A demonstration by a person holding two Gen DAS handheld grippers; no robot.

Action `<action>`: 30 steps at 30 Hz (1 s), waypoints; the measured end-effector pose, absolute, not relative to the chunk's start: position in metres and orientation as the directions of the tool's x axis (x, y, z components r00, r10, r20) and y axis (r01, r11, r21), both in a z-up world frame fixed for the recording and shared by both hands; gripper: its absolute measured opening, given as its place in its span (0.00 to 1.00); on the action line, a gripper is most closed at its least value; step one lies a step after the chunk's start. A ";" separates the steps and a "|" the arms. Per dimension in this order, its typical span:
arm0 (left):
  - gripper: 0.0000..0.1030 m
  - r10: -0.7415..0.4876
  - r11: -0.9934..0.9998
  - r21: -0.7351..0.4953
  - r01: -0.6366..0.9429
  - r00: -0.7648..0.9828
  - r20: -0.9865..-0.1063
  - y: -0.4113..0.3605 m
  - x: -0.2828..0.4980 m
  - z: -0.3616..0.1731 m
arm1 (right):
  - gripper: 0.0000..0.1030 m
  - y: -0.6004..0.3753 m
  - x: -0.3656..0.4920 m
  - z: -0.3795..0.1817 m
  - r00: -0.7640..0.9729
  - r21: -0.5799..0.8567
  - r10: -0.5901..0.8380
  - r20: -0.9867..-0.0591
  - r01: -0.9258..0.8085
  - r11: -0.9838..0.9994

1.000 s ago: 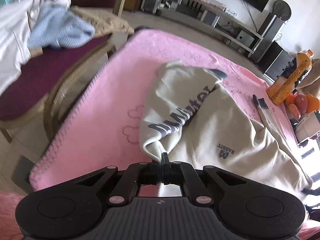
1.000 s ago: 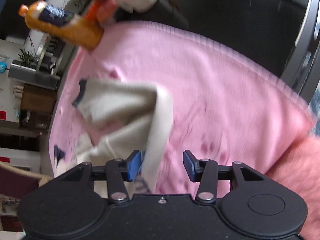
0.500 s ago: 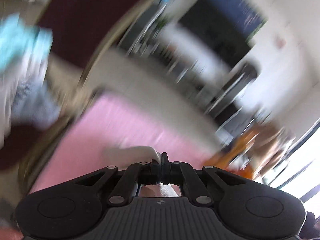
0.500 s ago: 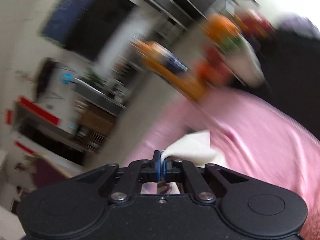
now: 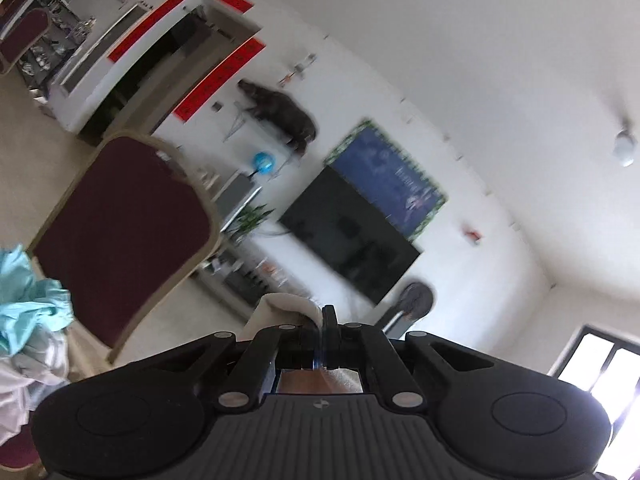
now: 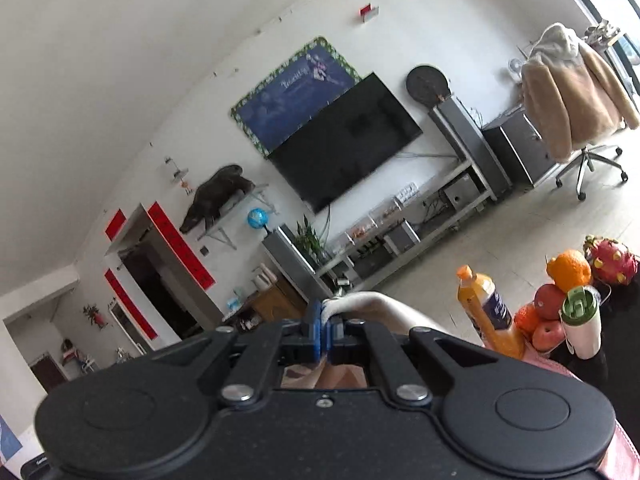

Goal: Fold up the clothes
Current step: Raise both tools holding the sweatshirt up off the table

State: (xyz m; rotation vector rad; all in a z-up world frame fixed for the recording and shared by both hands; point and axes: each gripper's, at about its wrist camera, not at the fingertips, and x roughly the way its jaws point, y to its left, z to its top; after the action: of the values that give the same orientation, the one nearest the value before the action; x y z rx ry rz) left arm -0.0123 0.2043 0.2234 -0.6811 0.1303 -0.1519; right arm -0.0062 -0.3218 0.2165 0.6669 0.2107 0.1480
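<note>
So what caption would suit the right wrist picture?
Right tool shut on a cream garment, facing the television and orange bottle.

Home living room. Indicators: wall-mounted television [image 6: 346, 140] above a low media shelf [image 6: 404, 224], 1 upholstered dining chair [image 5: 120, 240], red door couplets [image 6: 180, 246], potted plant [image 6: 310, 238], and fruit [image 6: 568, 272] beside an orange drink bottle [image 6: 486, 308] at near right.
</note>
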 end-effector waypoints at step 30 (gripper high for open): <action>0.01 -0.042 0.897 -0.310 -0.315 0.638 -0.769 0.170 0.119 -0.092 | 0.07 -0.295 0.124 -0.125 0.609 0.439 0.191 -0.770 0.288 0.851</action>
State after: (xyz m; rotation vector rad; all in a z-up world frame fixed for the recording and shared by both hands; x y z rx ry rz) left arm 0.1186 0.1698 -0.0918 -0.4441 0.8715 0.1619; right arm 0.1240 -0.2948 -0.1245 0.5707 0.9273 -0.0596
